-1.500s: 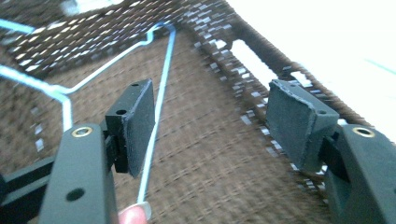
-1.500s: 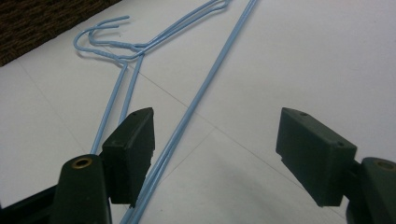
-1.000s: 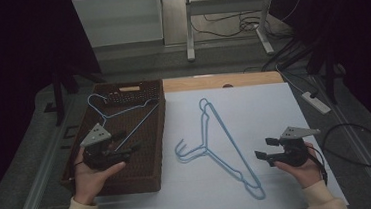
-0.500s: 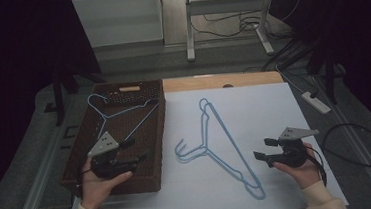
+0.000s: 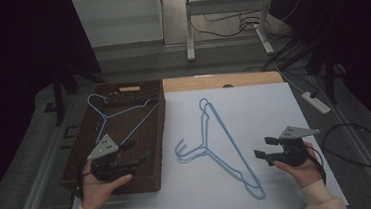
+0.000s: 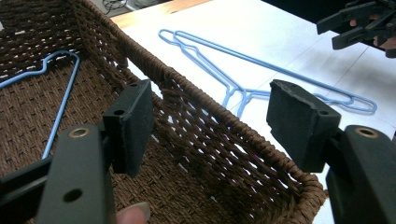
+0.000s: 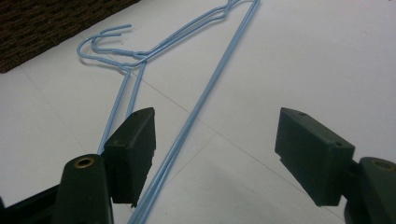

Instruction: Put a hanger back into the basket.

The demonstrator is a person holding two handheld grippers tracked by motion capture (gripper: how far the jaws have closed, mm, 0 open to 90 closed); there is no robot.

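Observation:
A brown wicker basket [image 5: 78, 163] stands at the left with one blue wire hanger [image 5: 105, 120] lying inside it. My left gripper [image 5: 137, 152] hovers open over the basket's near right corner, nothing between its pads; in the left gripper view [image 6: 210, 95] the basket rim [image 6: 219, 116] runs between the jaws. Two blue wire hangers [image 5: 216, 142] lie stacked on the white sheet [image 5: 274, 107]. My right gripper [image 5: 263, 147] rests open just right of them; in the right gripper view [image 7: 217, 121] the long wires [image 7: 205, 98] pass beside its left pad [image 7: 133, 149], untouched.
A white power strip [image 5: 316, 101] and a looped black cable [image 5: 357, 146] lie off the table's right edge. A bare wooden strip [image 5: 251, 78] borders the sheet at the back. Table legs [image 5: 187, 29] and cables stand on the floor beyond.
My left gripper has shifted a little toward the near edge of the basket and slightly right. The right gripper and the hangers have stayed put.

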